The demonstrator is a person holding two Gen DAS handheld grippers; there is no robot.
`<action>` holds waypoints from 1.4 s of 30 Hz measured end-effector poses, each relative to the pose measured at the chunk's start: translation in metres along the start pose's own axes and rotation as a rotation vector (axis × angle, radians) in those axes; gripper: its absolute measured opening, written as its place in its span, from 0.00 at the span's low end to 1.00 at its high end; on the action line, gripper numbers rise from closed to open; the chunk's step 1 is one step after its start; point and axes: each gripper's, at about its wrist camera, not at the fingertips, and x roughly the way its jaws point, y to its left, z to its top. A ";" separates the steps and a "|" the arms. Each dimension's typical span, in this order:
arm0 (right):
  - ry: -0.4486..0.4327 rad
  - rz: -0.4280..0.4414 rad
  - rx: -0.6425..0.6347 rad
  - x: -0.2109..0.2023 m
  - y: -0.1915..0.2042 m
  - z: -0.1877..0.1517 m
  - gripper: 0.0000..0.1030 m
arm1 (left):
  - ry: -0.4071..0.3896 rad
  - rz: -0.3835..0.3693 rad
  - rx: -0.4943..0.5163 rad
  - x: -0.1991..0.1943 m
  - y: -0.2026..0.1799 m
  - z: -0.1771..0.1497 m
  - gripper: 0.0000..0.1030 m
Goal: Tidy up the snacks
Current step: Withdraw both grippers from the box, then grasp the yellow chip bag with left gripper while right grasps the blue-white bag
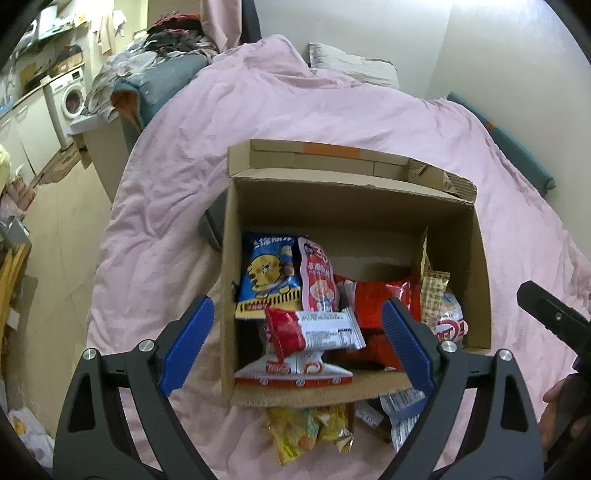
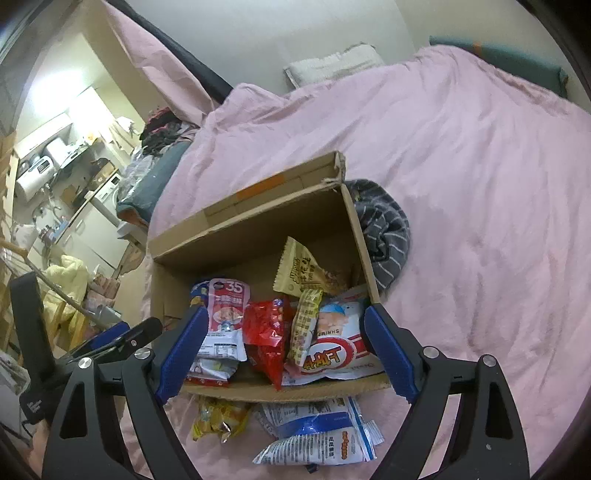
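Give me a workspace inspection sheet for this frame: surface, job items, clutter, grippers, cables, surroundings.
Surface: pink bedcover, wrinkled.
Job's things: open cardboard box on the bedcover, holding several snack packs, among them a blue tiger pack and a red bag. Outside its near wall lie a yellow pack and a blue-white pack.
Clutter: striped grey cloth beside the box.
Grippers: left gripper and right gripper both with jaws open, holding nothing.
Cables: nothing seen.
Surroundings: pillow, washing machine, clothes pile.
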 end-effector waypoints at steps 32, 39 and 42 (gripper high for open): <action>0.272 -0.015 0.256 -0.016 -0.062 -0.098 0.86 | 0.138 0.030 0.015 -0.037 0.028 -0.099 0.88; 0.366 -0.023 0.306 0.025 -0.060 -0.099 0.93 | 0.152 0.033 -0.012 -0.038 0.039 -0.102 0.88; 0.416 -0.035 0.220 0.053 -0.046 -0.091 1.00 | 0.157 0.029 -0.032 -0.038 0.046 -0.101 0.88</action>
